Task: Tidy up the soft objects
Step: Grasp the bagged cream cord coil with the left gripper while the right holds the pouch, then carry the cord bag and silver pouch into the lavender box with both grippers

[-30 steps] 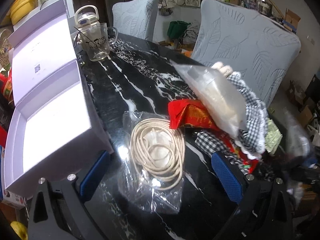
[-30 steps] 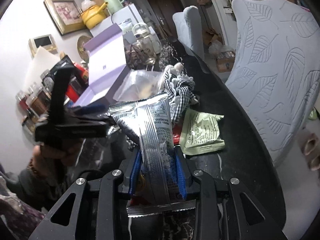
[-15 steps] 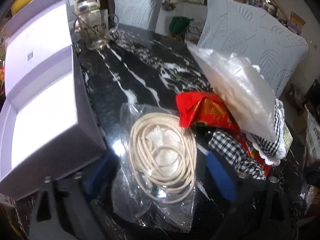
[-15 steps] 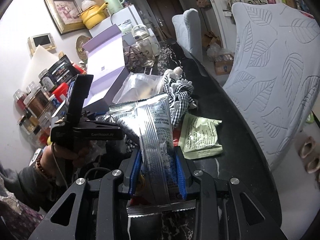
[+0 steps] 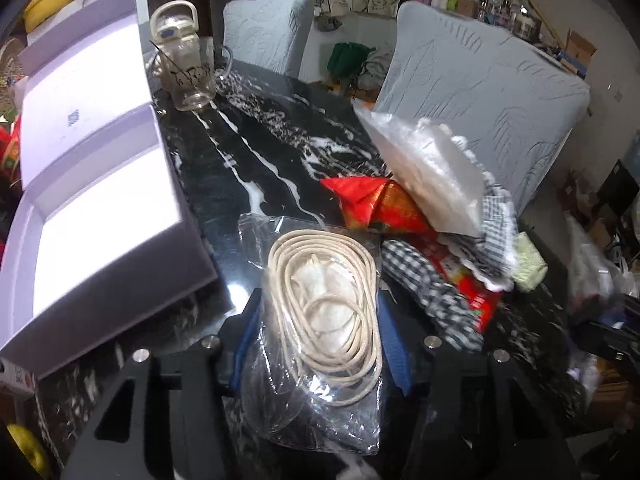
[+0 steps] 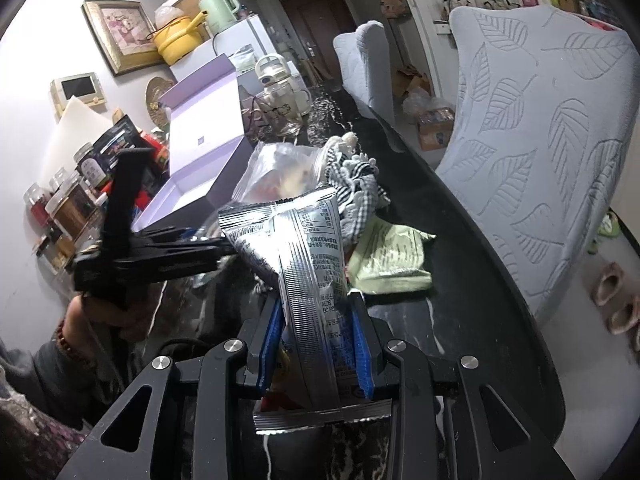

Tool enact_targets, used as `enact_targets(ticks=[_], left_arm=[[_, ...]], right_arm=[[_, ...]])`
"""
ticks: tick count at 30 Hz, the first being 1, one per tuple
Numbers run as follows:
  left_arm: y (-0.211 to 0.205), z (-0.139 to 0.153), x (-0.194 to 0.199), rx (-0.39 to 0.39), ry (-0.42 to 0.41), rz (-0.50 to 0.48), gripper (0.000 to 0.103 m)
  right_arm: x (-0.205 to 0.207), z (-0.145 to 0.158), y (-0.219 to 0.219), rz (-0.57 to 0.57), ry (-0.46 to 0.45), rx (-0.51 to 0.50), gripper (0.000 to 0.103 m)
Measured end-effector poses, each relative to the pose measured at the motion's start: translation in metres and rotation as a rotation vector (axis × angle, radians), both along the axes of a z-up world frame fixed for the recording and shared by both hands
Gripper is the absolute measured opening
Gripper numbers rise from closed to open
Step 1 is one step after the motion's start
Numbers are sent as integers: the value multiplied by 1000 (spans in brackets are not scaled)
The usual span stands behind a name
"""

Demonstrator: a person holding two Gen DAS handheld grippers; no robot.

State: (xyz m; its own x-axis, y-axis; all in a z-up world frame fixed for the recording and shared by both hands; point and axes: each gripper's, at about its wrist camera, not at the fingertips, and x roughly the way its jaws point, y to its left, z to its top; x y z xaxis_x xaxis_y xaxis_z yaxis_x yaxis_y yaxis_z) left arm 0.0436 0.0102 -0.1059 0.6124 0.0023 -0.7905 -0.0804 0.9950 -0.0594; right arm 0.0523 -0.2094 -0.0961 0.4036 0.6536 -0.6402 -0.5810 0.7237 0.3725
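A clear bag holding a coil of cream cord (image 5: 324, 304) lies on the black marble table (image 5: 240, 152). My left gripper (image 5: 320, 316) has the bag between its blue pads (image 5: 394, 348). The jaws are closing, and the pads press in on both sides of the bag. My right gripper (image 6: 316, 340) is shut on a silver snack packet (image 6: 308, 248), which stands upright above the table. In the right wrist view a hand holds the left gripper (image 6: 216, 248) low at the left, its tips hidden behind the packet.
An open lilac box (image 5: 100, 216) stands at the left. A red packet (image 5: 380, 204), a clear plastic bag (image 5: 428, 176), a checked cloth (image 5: 420, 272) and a green packet (image 6: 392, 256) are piled at the right. A glass mug (image 5: 192, 76) and two covered chairs (image 5: 500, 112) are behind.
My left gripper's jaws have come in from wide open onto the sides of the cord bag, and the coil now looks narrower. The right gripper and its silver packet have stayed put.
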Motion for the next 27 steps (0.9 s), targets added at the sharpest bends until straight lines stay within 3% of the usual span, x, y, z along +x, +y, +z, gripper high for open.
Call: enact_targets(ticks=[13, 27], left_arm=[[8, 47, -73, -42, -108, 54, 54], [49, 83, -132, 22, -208, 216, 54]], right_arm=[[-25, 11, 22, 89, -21, 39, 32], [-39, 45, 96, 304, -117, 91, 32]])
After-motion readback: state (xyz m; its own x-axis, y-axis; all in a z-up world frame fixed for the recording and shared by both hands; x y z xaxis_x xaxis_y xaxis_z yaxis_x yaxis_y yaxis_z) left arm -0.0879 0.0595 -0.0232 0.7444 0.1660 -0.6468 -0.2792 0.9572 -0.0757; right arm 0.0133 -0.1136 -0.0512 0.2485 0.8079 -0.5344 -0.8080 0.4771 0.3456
